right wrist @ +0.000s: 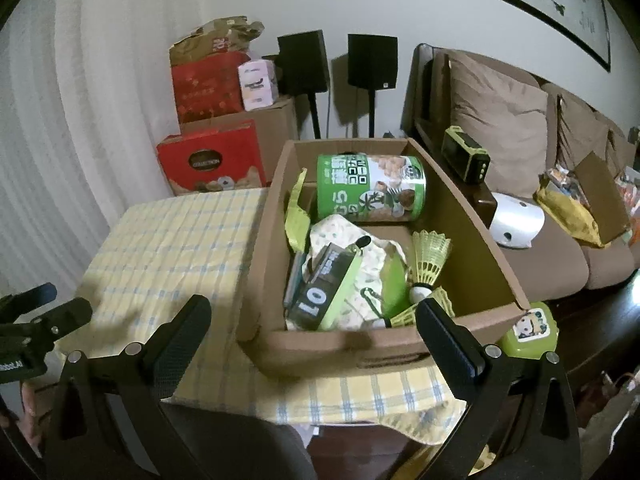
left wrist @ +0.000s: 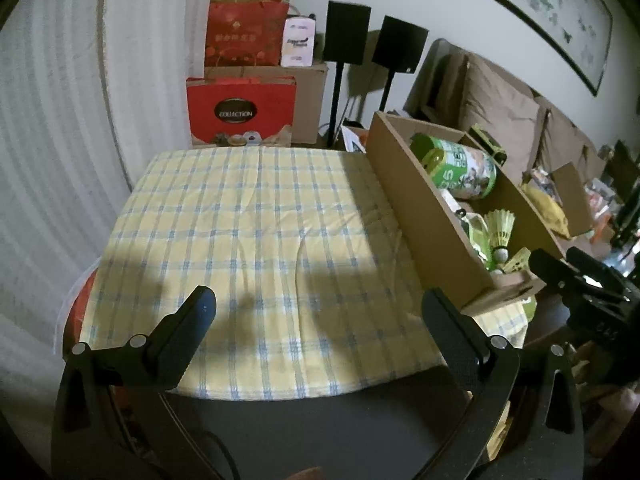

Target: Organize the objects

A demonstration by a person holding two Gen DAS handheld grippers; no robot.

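Observation:
A cardboard box (right wrist: pixel 344 340) stands on the right half of a table covered by a yellow checked cloth (left wrist: pixel 248 216). Inside lie a green can (right wrist: pixel 370 188), yellow shuttlecocks (right wrist: pixel 430 256), a dark and green pack marked 01 (right wrist: pixel 324 296) and a patterned pouch (right wrist: pixel 340 232). A small green container (right wrist: pixel 530 330) with a cartoon sticker sits outside the box's near right corner. My left gripper (left wrist: pixel 320 312) hangs open over the bare cloth, left of the box (left wrist: pixel 424 216). My right gripper (right wrist: pixel 312 320) is open in front of the box's near wall, nothing between its fingers.
Red gift boxes (left wrist: pixel 240 112), paper bags and two black speakers on stands (left wrist: pixel 346 32) stand against the wall behind the table. A brown sofa (right wrist: pixel 520 128) with cushions, a white device (right wrist: pixel 518 220) and a green and black gadget (right wrist: pixel 466 158) lies to the right.

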